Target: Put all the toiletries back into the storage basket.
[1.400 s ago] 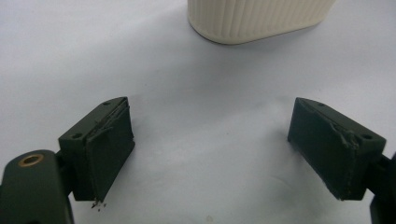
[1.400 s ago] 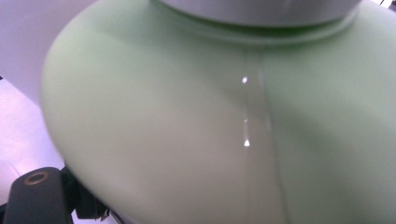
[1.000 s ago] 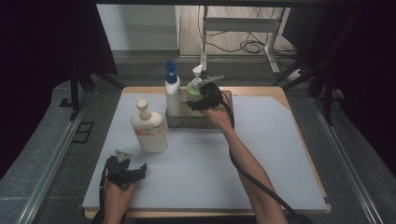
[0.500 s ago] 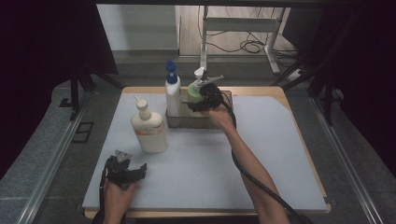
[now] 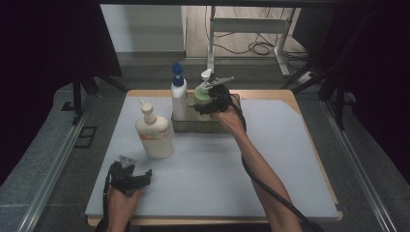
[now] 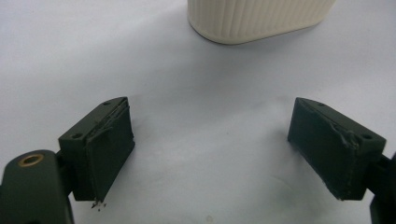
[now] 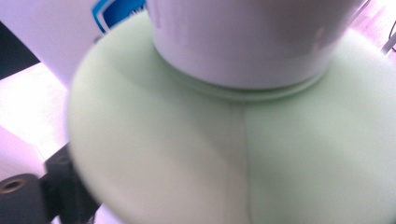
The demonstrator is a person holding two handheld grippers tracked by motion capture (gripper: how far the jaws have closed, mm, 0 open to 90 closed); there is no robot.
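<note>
At the far tabletop (image 5: pixel 290 145), inside the clear bin (image 5: pixel 193 126), the green spray bottle (image 5: pixel 202 95) sits between right gripper (image 5: pixel 205 107) fingers just opening (grip unclear). Back straight off, avoid tipping. Left gripper (image 5: pixel 140 176) idle, fingers spread empty.

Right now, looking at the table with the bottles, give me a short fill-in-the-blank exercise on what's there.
1. The pale green spray bottle stands in a clear bin beside a white bottle with a ____ cap.
2. The right gripper is at the ____ bottle.
3. The cream pump bottle stands ____ the bin.
4. The left gripper has its jaws ____.

Missing words: blue; green; outside; open
</note>
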